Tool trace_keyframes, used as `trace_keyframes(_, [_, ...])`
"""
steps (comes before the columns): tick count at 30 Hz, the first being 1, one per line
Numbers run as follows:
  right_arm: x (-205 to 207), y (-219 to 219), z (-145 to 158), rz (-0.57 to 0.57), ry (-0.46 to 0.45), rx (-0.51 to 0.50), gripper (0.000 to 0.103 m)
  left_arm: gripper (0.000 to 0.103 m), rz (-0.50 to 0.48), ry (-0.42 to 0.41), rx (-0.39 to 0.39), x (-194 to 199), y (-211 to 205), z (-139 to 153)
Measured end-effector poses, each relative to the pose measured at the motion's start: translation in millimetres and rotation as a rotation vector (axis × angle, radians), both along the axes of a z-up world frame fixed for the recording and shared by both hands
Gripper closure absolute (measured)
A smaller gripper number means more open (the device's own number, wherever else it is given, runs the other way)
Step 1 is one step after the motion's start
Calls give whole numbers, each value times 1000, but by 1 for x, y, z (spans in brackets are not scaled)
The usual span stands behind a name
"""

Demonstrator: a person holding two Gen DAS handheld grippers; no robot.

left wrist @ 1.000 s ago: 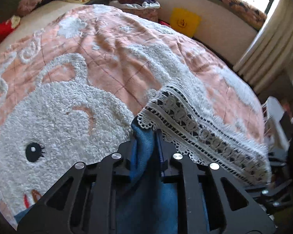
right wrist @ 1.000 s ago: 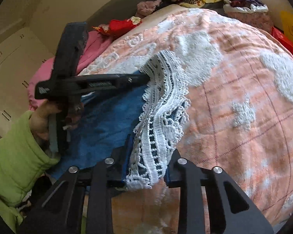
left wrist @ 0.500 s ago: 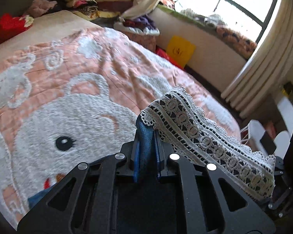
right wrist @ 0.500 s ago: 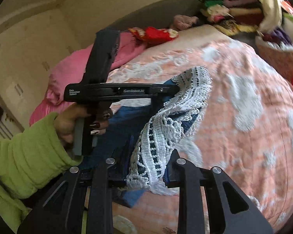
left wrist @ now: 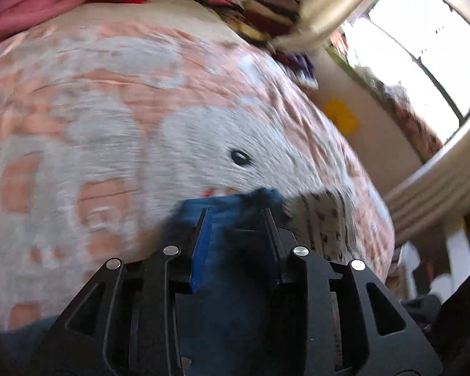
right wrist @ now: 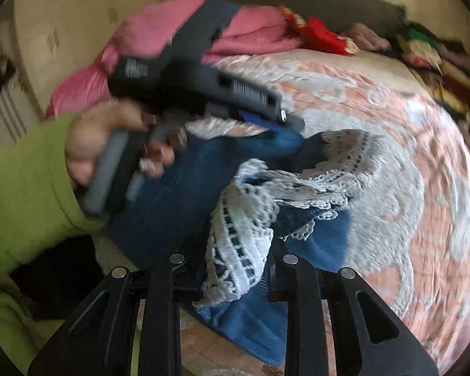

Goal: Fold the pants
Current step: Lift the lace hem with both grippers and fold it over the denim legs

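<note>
Pants [right wrist: 178, 194], blue with a white lace hem [right wrist: 244, 241], lie bunched on the near edge of the bed [right wrist: 407, 188], on the pink blanket with the white bear [left wrist: 235, 144]. The lace end is folded over the blue cloth and lies right in front of both tools, with the long way of the pants running from the right hand-held gripper [right wrist: 239, 282] across to the left hand-held gripper [left wrist: 236, 235]. The right one has the lace hem between its two fingers, and the gap is narrow, so I think it is holding the hem. The left one is held by a hand [right wrist: 109, 144] in a green sleeve [right wrist: 25, 194], and its tip sits on the far corner of the blue cloth. Its jaws have just been opening. The blue cloth is between its fingers, but the blue pad [left wrist: 200, 250] no longer looks pressed on it, so it seems to be letting go. Both pictures are blurry, so I cannot be fully sure. A second ago both tools held the hem up in the air, stretched between them over the blanket. Now the cloth is lower and heaped on itself near the bed's edge, and both tools have swung round and rolled. The bear's eye [left wrist: 239, 157] has slid from the low left of the left view to the middle. I think the fold is laid down and the next move is to let go and flatten it.
</note>
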State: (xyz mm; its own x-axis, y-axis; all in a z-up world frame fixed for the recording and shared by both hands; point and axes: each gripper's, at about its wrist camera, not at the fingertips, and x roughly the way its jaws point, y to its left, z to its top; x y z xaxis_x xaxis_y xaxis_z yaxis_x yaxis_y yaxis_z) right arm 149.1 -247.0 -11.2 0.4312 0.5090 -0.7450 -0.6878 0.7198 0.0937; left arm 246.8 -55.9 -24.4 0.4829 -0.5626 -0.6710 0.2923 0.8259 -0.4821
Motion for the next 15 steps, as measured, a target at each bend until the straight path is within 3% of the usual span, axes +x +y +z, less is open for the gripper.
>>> trace_keyframes(8, [-28,44,-13,108,-102,-158,77,66,122,-31,-125,-38,66,13])
trace_keyframes(15, [-38,71,-24,193,-47,-139,75,65,162,2,-203,-53,89,1])
